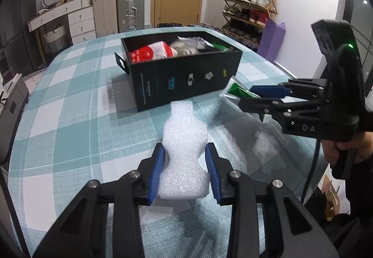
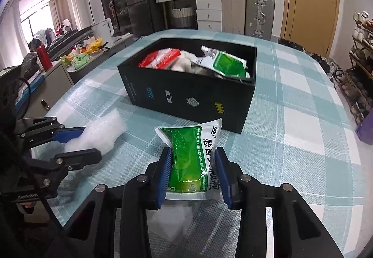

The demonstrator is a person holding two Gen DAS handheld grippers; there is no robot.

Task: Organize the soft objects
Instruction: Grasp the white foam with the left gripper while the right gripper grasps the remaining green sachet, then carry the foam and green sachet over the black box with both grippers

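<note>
My left gripper (image 1: 185, 153) is shut on a white foam piece (image 1: 185, 141) and holds it just above the checked tablecloth, in front of the black box (image 1: 186, 80). My right gripper (image 2: 194, 157) is shut on a green and white medicine pouch (image 2: 193, 157), also in front of the box (image 2: 186, 94). The box holds a red and white packet (image 2: 160, 57), a green pouch (image 2: 229, 64) and other soft packs. The right gripper with its pouch shows at the right of the left wrist view (image 1: 251, 94). The left gripper with the foam shows at the left of the right wrist view (image 2: 77, 141).
The table carries a teal and white checked cloth (image 1: 70, 118). Suitcases (image 1: 130, 8) and white drawers (image 1: 79, 20) stand by the far wall beside a wooden door. A shoe rack (image 1: 251, 6) and a purple bag (image 1: 271, 38) are at the right. A cluttered counter (image 2: 77, 57) runs along the left.
</note>
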